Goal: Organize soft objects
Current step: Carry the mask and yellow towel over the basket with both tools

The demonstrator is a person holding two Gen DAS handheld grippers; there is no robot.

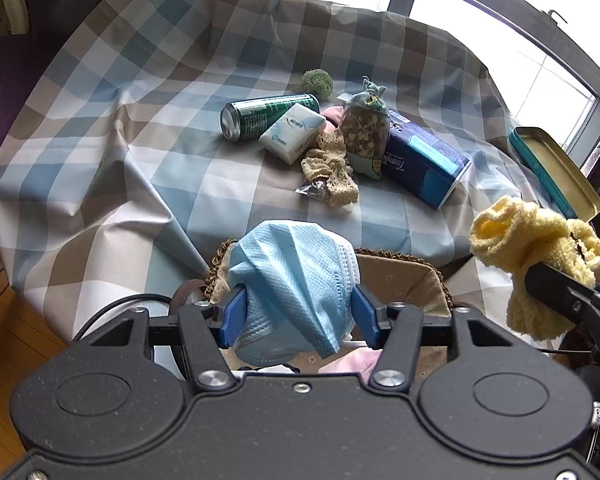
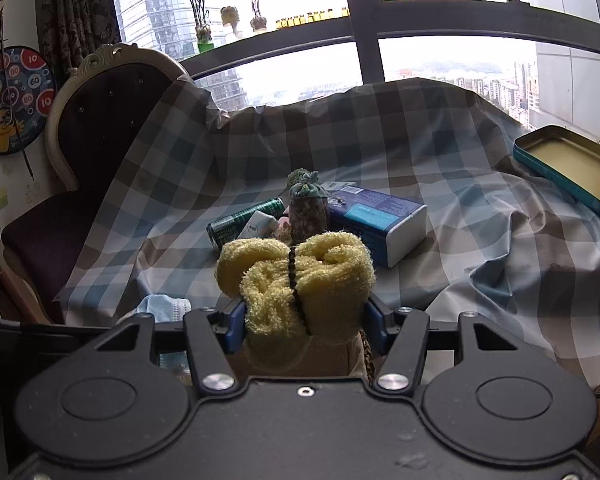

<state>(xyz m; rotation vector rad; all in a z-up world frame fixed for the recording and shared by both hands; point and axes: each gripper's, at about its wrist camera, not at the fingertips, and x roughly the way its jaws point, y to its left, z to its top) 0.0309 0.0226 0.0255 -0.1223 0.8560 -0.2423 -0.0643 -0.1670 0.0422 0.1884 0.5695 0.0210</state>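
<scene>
Broadly, the checked-cloth surface fills both views, with a lined basket at 6 o'clock under the claws. Past it, at 12 o'clock, sits the clutter: a blue tissue box, a green can, a snack bag, a white tissue pack, a lace scrap. An open tin lies at 2 o'clock. The left claw is clamped on a crumpled blue face mask, hanging over the basket. The right claw pinches a yellow terry cloth. Both look light, limp and compressible; any bunched fold gives purchase. Nothing seems to block the drop.
</scene>
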